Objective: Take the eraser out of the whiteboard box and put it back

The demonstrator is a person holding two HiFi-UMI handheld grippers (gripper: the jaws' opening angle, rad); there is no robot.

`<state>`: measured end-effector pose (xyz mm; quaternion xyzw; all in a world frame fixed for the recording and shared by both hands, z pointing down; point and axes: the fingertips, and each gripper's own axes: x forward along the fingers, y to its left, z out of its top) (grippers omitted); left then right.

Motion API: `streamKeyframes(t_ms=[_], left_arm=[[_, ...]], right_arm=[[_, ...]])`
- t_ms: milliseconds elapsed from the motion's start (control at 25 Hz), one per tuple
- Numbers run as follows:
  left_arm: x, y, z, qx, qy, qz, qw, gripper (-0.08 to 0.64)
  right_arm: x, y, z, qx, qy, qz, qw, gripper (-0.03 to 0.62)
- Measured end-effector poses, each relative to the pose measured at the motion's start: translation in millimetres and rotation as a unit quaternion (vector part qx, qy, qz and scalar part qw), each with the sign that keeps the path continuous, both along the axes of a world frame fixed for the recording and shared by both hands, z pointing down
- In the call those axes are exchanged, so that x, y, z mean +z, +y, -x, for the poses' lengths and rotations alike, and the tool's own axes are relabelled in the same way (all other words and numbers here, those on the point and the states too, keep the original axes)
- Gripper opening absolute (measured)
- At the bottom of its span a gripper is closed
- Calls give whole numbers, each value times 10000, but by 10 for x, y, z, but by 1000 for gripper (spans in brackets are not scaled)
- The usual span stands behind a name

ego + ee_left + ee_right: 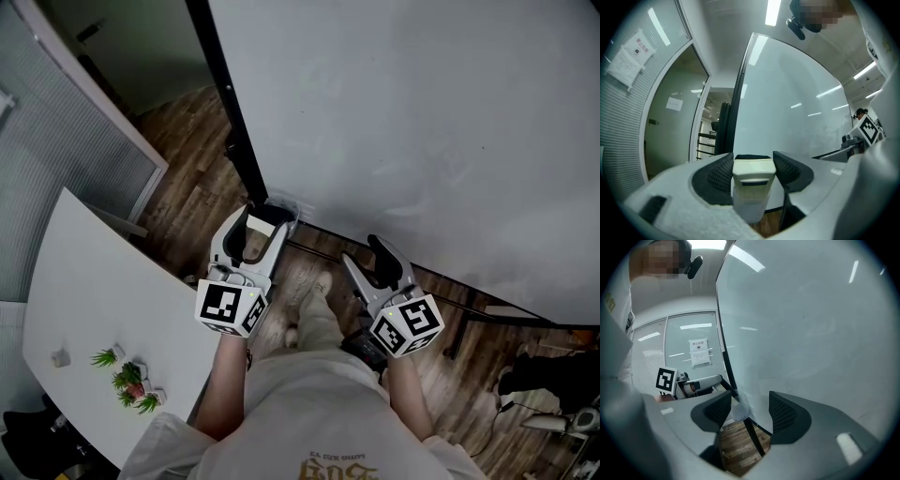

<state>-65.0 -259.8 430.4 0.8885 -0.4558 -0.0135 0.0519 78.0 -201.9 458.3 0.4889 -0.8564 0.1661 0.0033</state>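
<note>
- Gripping the cream plastic block eraser with dark felt backing (752,187), the left gripper (255,234) has its jaws pressed on both sides of it; the eraser is out of the box and off the floor.
- The key relation: the small clear plastic whiteboard box (284,210) sits at the lower corner of the white whiteboard (422,122), just ahead of the left jaw tips and slightly to their right in the head view. It is near them, and I can't confirm any contact.
- The left hand is nearer the box. The right gripper (749,411) is off to the side with its jaws apart and nothing between them.
- Eraser long axis: judged roughly upright, running across the jaws, with the lower end hanging below them.
- The felt side points away from the gripper camera, toward the whiteboard, and the plastic back faces the person.
- The return likely needs the lower end lined up over the box opening.
</note>
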Motion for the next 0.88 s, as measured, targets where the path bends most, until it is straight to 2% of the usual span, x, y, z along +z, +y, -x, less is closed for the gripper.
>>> streamKeyframes(t_ms=[880], left_arm=[[266,-113,-79,101,-277,189,9994,259]], right_arm=[[59,-56,117,-219,12,124,9997,255]])
